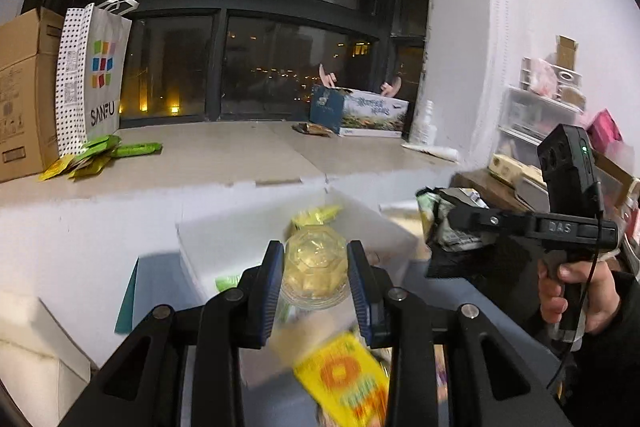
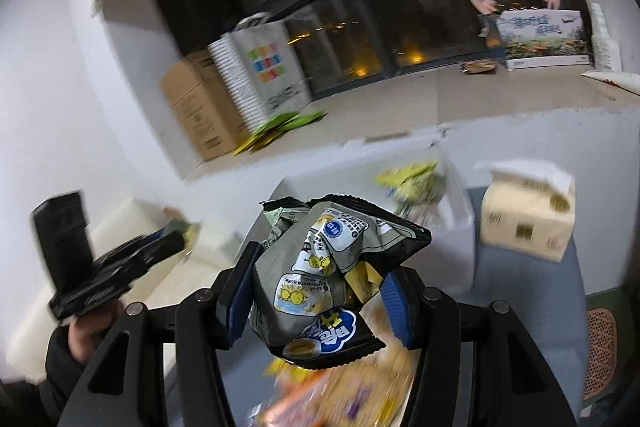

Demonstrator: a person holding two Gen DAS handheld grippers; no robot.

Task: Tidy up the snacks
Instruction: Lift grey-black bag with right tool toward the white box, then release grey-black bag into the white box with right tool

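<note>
jar (image 1: 315,267), clear and faceted with pale yellow contents, sits pinched between the blue pads of the left gripper (image 1: 316,287), raised above a white box (image 1: 224,247) with yellow packets inside. off to the right, a hand (image 1: 576,295) holds the right gripper (image 1: 448,227) clamped on a crumpled bag. green packets (image 1: 100,155) lie on the ledge by a paper bag (image 1: 96,79).

right wrist view: the right gripper (image 2: 320,291) squeezes a black and grey snack bag (image 2: 328,275) from both sides, above blurred packets. a tissue box (image 2: 528,215) stands at right.
</note>
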